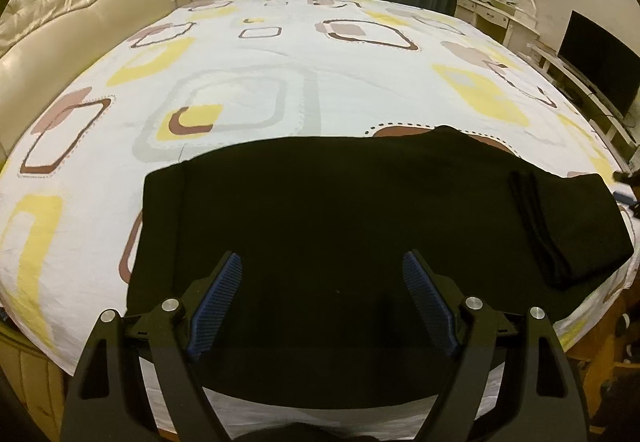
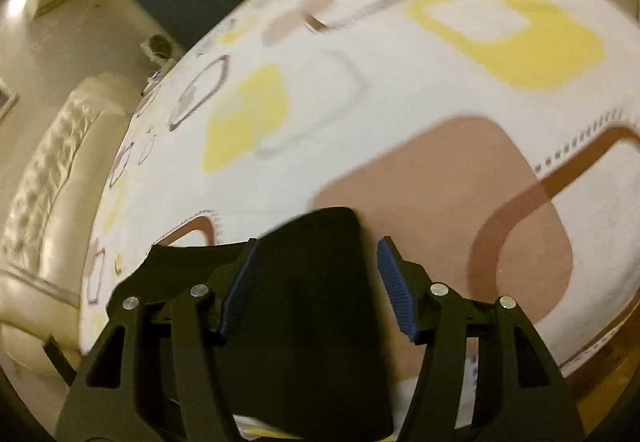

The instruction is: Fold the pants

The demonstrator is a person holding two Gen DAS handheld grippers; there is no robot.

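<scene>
Both tongs — left [image 1: 322, 262], right [image 2: 316, 250] — spread over black pants [image 1: 340, 209].

You have nothing to read here: no lettering, label, brand or number shows on the black pants [image 1: 320, 226], on the patterned bedsheet [image 1: 280, 53], or on the dark monitor [image 1: 596, 57] in either wrist view.

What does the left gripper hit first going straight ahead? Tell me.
The left gripper, jaws open, points over the black pants spread on the bed sheet. It would probably meet that fabric first, though its height above it is unclear.
</scene>
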